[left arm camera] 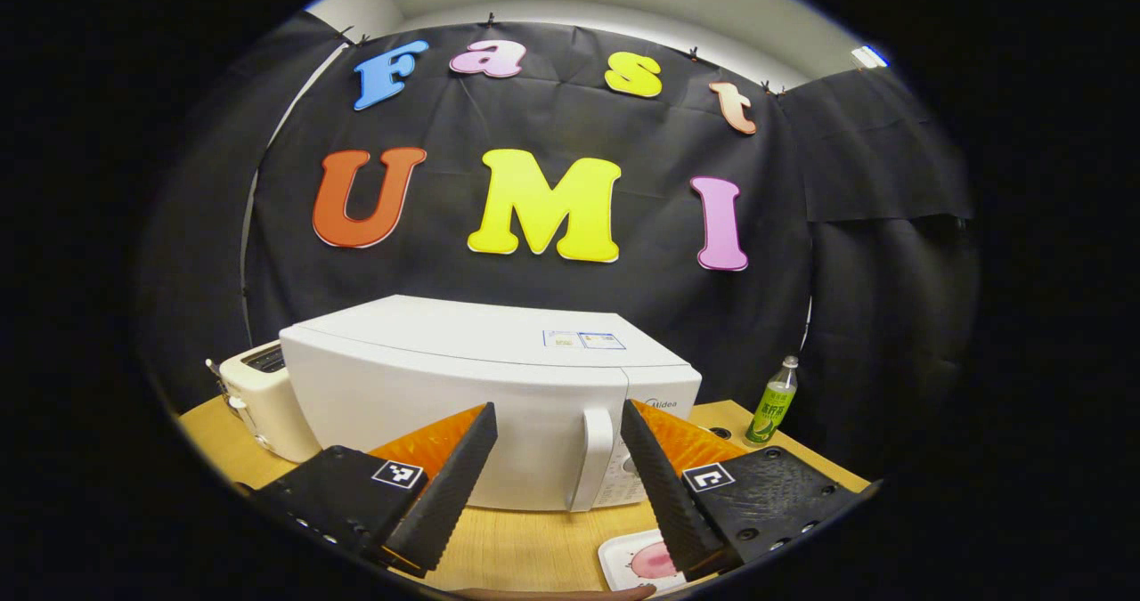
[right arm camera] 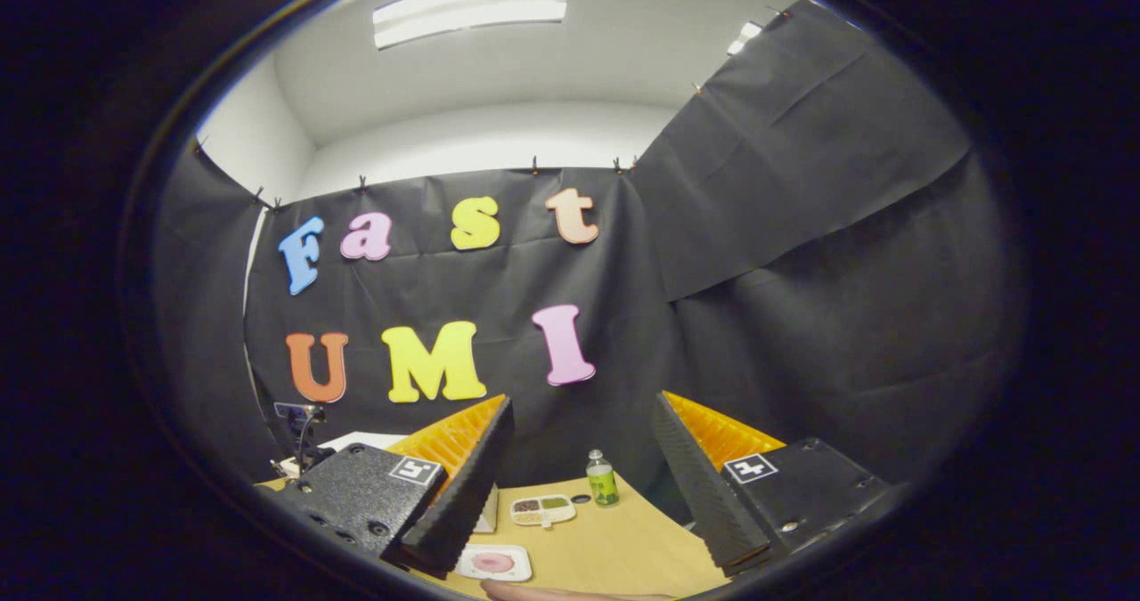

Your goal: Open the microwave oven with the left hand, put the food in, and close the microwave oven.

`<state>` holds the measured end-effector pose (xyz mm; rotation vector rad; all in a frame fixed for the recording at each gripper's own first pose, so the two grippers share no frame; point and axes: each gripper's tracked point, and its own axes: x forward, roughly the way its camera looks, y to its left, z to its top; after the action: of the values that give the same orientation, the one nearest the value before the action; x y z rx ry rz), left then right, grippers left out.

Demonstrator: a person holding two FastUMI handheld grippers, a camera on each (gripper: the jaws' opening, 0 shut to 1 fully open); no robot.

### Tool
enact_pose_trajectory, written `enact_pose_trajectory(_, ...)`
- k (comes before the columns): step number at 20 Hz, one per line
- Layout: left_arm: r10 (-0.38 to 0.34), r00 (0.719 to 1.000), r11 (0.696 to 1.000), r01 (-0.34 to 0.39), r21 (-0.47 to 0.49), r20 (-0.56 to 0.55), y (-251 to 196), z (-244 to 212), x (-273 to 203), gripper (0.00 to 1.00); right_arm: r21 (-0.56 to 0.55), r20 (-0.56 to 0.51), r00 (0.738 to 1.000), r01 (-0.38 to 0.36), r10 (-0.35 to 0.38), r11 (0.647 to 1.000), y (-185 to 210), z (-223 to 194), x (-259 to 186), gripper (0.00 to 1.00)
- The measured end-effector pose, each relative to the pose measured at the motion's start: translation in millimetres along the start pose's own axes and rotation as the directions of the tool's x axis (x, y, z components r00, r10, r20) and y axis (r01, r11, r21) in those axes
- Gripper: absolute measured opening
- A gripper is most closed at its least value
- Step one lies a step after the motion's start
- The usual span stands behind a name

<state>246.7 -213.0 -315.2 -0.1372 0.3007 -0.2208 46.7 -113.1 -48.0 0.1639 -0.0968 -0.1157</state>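
The microwave point(left arm camera: 463, 387) carries the brand "Midea" by its door handle; the stickers on its top are too small to read.

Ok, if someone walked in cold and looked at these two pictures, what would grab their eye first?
Probably the big white microwave, door closed, standing on the wooden table straight ahead of the open left claw. Next, a cream toaster tucked against its left side and a green bottle off to its right. In the right gripper view, a small white plate of pink food lies near the open right claw.
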Motion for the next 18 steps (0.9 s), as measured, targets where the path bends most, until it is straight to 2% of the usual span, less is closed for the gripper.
enact_pose_trajectory(1,-0.010,1.000,1.000,0.010,0.023,0.013,-5.0,-4.6,7.6,0.75,0.005,0.016,1.000,-0.001,0.001,1.000,-1.7,-1.9,0.4,0.89)
enact_pose_trajectory(2,-0.012,1.000,0.999,0.012,0.049,0.003,-9.4,-14.3,13.9,0.89,0.006,0.021,1.000,-0.002,0.002,1.000,-4.2,-3.3,1.9,0.89)
enact_pose_trajectory(3,0.000,1.000,0.997,0.000,0.072,-0.006,-10.8,-22.6,19.7,0.89,0.004,0.019,1.000,-0.005,0.005,1.000,-6.3,-6.6,3.2,0.99)
enact_pose_trajectory(8,-0.029,0.994,0.998,0.035,0.052,-0.101,-28.1,-67.3,43.0,0.88,-0.003,0.014,1.000,0.006,-0.006,1.000,-17.6,-15.3,11.8,0.99)
enact_pose_trajectory(10,-0.009,0.993,0.998,0.016,0.060,-0.118,-23.6,-77.2,49.3,0.88,0.018,0.000,1.000,0.013,-0.013,1.000,-22.0,-24.2,15.2,0.99)
enact_pose_trajectory(11,0.000,0.993,0.998,0.008,0.065,-0.121,-22.0,-80.4,51.7,0.85,0.025,-0.006,1.000,0.012,-0.012,1.000,-21.8,-28.6,15.6,0.99)
enact_pose_trajectory(12,0.016,0.993,0.998,-0.008,0.068,-0.120,-18.2,-82.0,53.2,0.63,0.022,-0.007,1.000,0.011,-0.011,1.000,-21.8,-30.9,17.3,0.99)
enact_pose_trajectory(13,0.033,0.994,0.997,-0.025,0.072,-0.105,-15.4,-80.8,56.0,0.59,0.012,-0.010,1.000,0.013,-0.012,1.000,-22.2,-35.7,18.7,0.99)
enact_pose_trajectory(14,0.040,0.994,0.997,-0.033,0.069,-0.104,-15.3,-80.2,55.7,0.50,0.000,-0.012,1.000,0.010,-0.010,1.000,-21.2,-37.6,19.6,0.99)
enact_pose_trajectory(15,0.044,0.994,0.997,-0.037,0.071,-0.099,-15.4,-80.1,56.2,0.55,-0.011,-0.014,1.000,0.003,-0.003,1.000,-18.0,-39.8,20.6,0.99)
enact_pose_trajectory(17,0.054,0.995,0.997,-0.049,0.058,-0.088,-13.9,-79.8,57.1,0.53,-0.027,-0.025,1.000,-0.014,0.013,1.000,-12.9,-45.9,21.7,0.99)
enact_pose_trajectory(18,0.060,0.994,0.997,-0.056,0.054,-0.091,-14.1,-80.1,57.7,0.43,-0.031,-0.037,0.999,-0.017,0.016,0.999,-12.0,-49.6,21.6,0.99)
